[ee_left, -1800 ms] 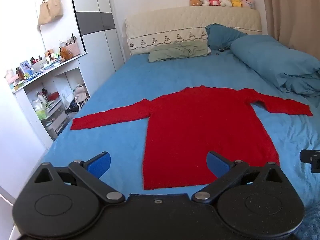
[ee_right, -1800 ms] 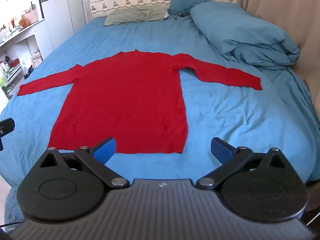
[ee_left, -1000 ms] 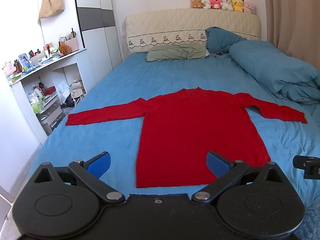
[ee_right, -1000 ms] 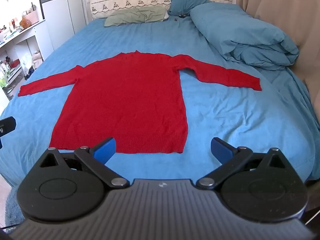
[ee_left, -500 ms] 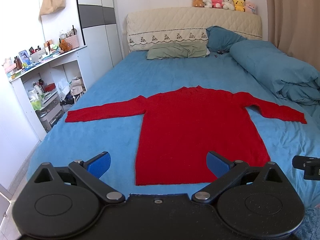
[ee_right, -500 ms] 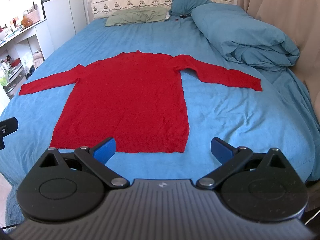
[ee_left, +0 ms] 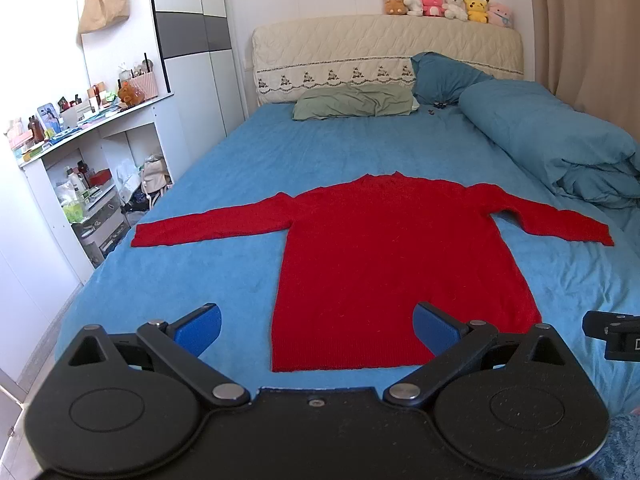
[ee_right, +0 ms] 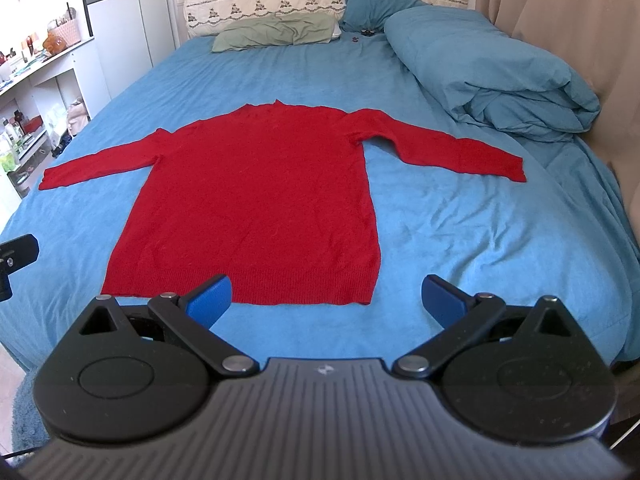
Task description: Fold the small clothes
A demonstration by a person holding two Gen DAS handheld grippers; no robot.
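Two claws, left claw (ee_left: 316, 330) and right claw (ee_right: 326, 300), spread above flat red sweater (ee_right: 256, 200); no legible writing.

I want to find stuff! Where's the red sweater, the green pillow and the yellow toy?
red sweater (ee_right: 256, 200), right wrist view, middle of its body
green pillow (ee_left: 354, 101), left wrist view, middle of its top
yellow toy (ee_left: 475, 9), left wrist view, its body

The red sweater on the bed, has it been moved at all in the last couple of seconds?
No. The red sweater lies flat with both sleeves spread, at the same spot relative to the green pillow and folded blue duvet. Only the camera view shifted slightly.
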